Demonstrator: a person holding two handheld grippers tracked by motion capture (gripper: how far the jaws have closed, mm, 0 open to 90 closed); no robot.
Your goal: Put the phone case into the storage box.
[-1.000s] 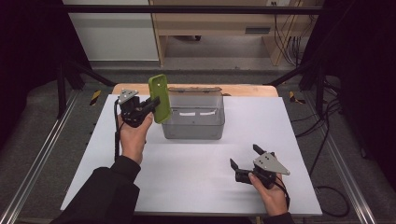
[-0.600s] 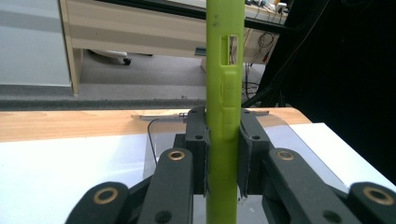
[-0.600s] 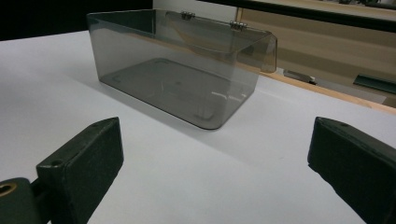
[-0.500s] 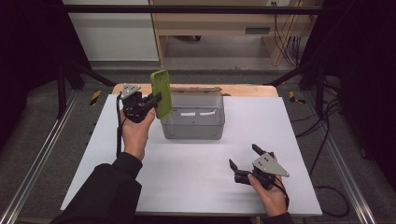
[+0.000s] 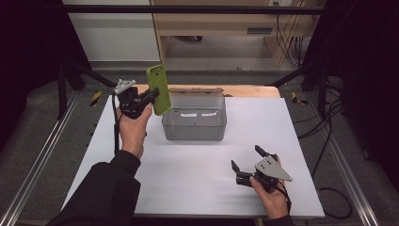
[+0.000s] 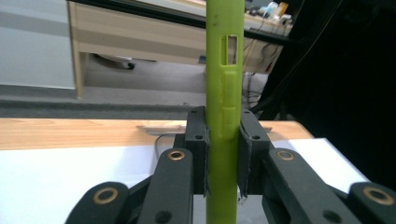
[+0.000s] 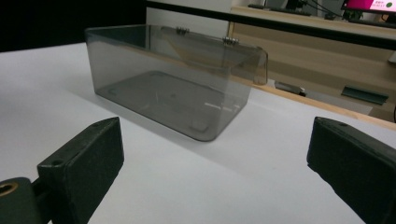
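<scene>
Green phone case (image 5: 158, 89), clamped edge-on in the left gripper (image 5: 147, 98), could twist loose and miss the box (image 5: 195, 117); right gripper (image 5: 249, 162) gapes empty.

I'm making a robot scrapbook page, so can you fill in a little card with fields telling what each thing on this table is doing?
held thing: green phone case, upright, edge-on between the jaws
left hand-held gripper: shut on the case, raised beside the box's left end
right hand-held gripper: open, holding nothing, low over the table's near right
box: smoky clear plastic box, nothing in it, lid hinged open at the back
surface: white table
</scene>
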